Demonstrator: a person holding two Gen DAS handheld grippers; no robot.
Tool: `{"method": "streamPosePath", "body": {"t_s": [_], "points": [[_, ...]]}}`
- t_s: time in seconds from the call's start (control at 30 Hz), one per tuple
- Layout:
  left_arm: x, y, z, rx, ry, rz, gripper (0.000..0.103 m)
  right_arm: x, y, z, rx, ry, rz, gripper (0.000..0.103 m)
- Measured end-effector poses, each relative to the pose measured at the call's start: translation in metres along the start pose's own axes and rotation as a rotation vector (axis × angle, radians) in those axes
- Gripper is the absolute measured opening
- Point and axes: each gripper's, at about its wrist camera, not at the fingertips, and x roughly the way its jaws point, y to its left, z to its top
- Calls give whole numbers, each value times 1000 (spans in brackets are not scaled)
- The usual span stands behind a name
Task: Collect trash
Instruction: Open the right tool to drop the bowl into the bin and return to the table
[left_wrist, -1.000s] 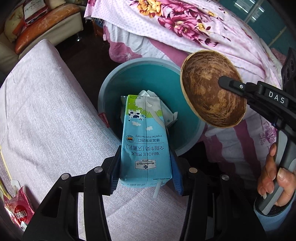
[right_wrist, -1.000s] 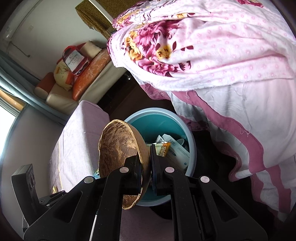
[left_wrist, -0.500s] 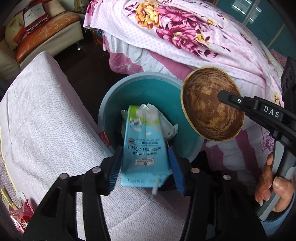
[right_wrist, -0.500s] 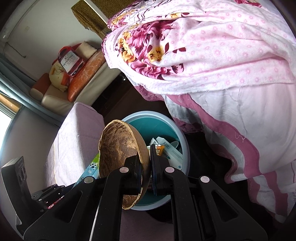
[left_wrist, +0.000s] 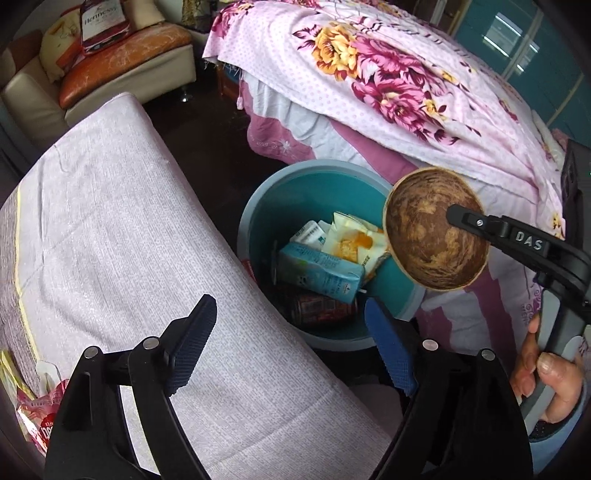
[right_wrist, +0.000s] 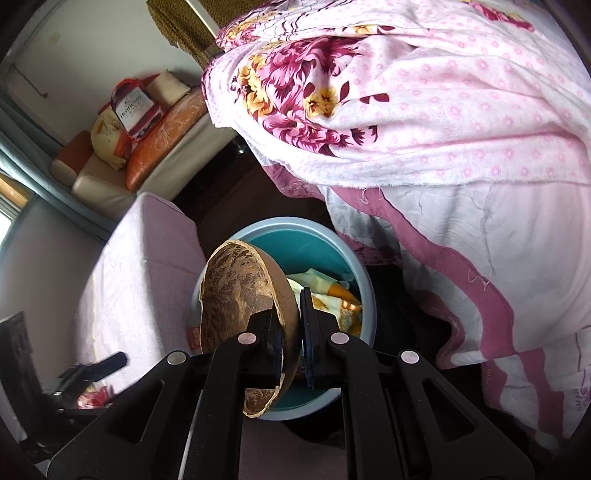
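Note:
A blue milk carton lies on its side in the teal trash bin, on top of wrappers and a dark can. My left gripper hangs above the bin's near edge, its jaws opening wide with nothing between them. A brown coconut shell half is held over the bin's right rim. My right gripper is shut on that coconut shell, pinching its wall, with the bin below and behind it.
A pale purple cushioned bench runs along the left of the bin. A bed with a floral pink cover hangs close on the right. Red snack wrappers lie at the bench's lower left. A sofa with a bag stands far back.
My left gripper let go of the milk carton, which dropped into the bin and now lies on its side. The left jaws spread wide and drew back upward. The right gripper kept the shell.

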Motion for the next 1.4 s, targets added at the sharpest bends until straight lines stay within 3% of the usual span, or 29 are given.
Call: {"method": "streamPosePath", "body": {"t_s": [0.17, 0.3, 0.33, 0.4, 0.5, 0.93, 1.1, 1.4], "points": [[-5, 9, -2, -20, -18, 1, 84, 9, 7, -3, -18, 30, -9, 18], [-4, 15, -5, -41, -12, -8, 84, 15, 13, -6, -18, 45, -10, 36], [-3, 17, -6, -47, -10, -11, 84, 15, 14, -6, -17, 46, -11, 49], [-3, 20, -8, -56, -7, -18, 84, 14, 19, -8, -22, 40, -18, 63], [-6, 26, -12, -69, -11, -28, 91, 16, 26, -9, -26, 54, -17, 73], [-35, 55, -34, -132, -57, -69, 92, 3, 71, -25, -132, 63, -45, 77], [-56, 74, -49, -169, -94, -77, 92, -5, 104, -37, -231, 47, -48, 77], [-91, 125, -83, -266, -158, -58, 93, -11, 160, -61, -340, 90, 4, 77]]}}
